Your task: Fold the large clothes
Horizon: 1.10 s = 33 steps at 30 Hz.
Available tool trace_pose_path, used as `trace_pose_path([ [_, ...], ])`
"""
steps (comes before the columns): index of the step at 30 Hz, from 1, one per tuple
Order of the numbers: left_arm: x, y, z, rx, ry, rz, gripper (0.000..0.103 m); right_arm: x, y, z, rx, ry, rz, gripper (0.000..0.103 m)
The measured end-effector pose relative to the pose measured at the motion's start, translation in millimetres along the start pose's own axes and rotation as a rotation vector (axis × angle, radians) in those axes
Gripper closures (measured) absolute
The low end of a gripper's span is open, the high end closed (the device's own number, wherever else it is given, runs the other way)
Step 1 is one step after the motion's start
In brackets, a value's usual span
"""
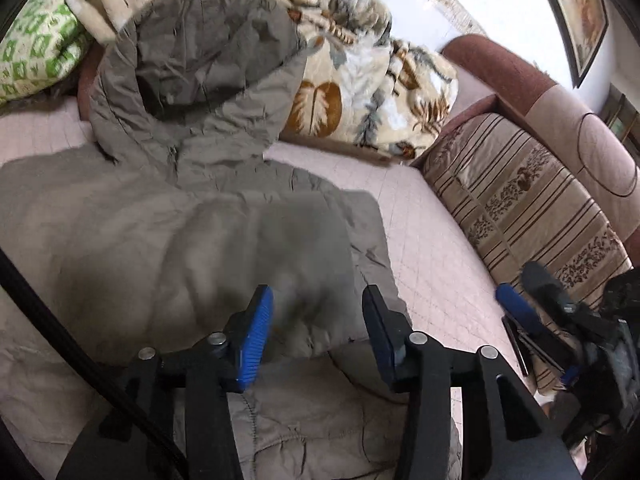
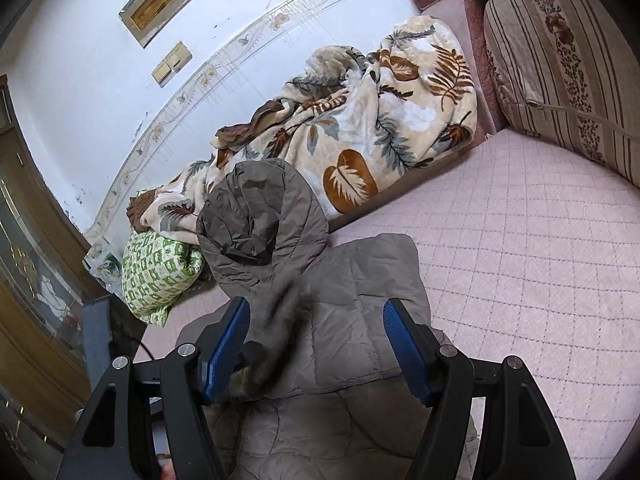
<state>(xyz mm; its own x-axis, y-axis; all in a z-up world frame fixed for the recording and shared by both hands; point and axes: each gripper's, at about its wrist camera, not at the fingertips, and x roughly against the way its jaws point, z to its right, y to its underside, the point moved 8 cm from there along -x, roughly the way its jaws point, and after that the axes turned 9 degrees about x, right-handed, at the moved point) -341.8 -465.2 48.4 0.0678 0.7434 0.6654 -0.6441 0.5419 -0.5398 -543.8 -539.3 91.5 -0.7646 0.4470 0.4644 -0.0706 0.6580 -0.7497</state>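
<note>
Mid-fold: jacket (image 2: 360, 300) lay on bed (image 2: 520, 260), sleeve folded in; left gripper (image 1: 318, 332) and right gripper (image 2: 316, 344) wide, empty. Next: grasp hem.

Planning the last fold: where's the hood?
In both views, the hood lies at the jacket's far end, against the leaf blanket, beside the green pillow.

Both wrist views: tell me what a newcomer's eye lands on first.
A grey-brown hooded puffer coat sprawls across the pink quilted bed cover, hood toward the wall. Behind it a leaf-print fleece blanket is heaped against the wall, beside a green-patterned pillow. Both grippers' blue-padded fingers hover open above the coat.
</note>
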Motion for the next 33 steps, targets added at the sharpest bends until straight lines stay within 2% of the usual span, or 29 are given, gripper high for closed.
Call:
trace_pose_path([
  [1, 3.4, -1.5, -0.2, -0.003, 0.006, 0.002, 0.050, -1.4, 0.0, 0.6, -0.005, -0.001, -0.002, 0.029],
  [4, 21.6, -10.2, -5.9, -0.017, 0.005, 0.034, 0.050, -7.3, 2.9, 1.1, -0.027, -0.019, -0.020, 0.029],
  [7, 38.1, -23.0, -27.5, -0.045, -0.058, 0.075, 0.050, -14.8, 8.6, -0.5, -0.038, -0.030, -0.047, 0.029],
  [13, 53.1, -47.9, -126.0, 0.070, -0.214, 0.081, 0.050, -32.0, 20.3, -9.1, -0.025, -0.033, -0.096, 0.029],
  [14, 55.9, -50.7, -146.4, 0.101, -0.252, 0.084, 0.050, -37.0, 22.8, -12.1, -0.018, -0.036, -0.107, 0.035],
  [16, 63.0, -54.0, -178.4, 0.162, -0.274, 0.097, 0.050, -47.7, 27.4, -18.9, 0.024, -0.011, -0.135, 0.049],
  [19, 65.0, -55.0, -210.5, 0.205, -0.312, 0.085, 0.050, -65.3, 33.0, -30.4, 0.096, 0.013, -0.166, 0.049],
  [21, 61.4, -52.1, -224.1, 0.205, -0.343, 0.068, 0.050, -81.3, 39.4, -38.1, 0.150, 0.027, -0.199, 0.049],
  [24, 53.7, -48.1, -233.4, 0.208, -0.349, 0.046, 0.050, -104.9, 49.0, -36.6, 0.205, 0.077, -0.245, 0.049],
  [29, 44.7, -43.8, -244.3, 0.222, -0.354, 0.021, 0.048, -135.2, 72.4, -9.9, 0.182, 0.145, -0.373, 0.049],
  [33, 49.6, -42.7, -243.4, 0.210, -0.350, 0.036, 0.048, -136.9, 75.9, -5.9, 0.175, 0.146, -0.385, 0.049],
])
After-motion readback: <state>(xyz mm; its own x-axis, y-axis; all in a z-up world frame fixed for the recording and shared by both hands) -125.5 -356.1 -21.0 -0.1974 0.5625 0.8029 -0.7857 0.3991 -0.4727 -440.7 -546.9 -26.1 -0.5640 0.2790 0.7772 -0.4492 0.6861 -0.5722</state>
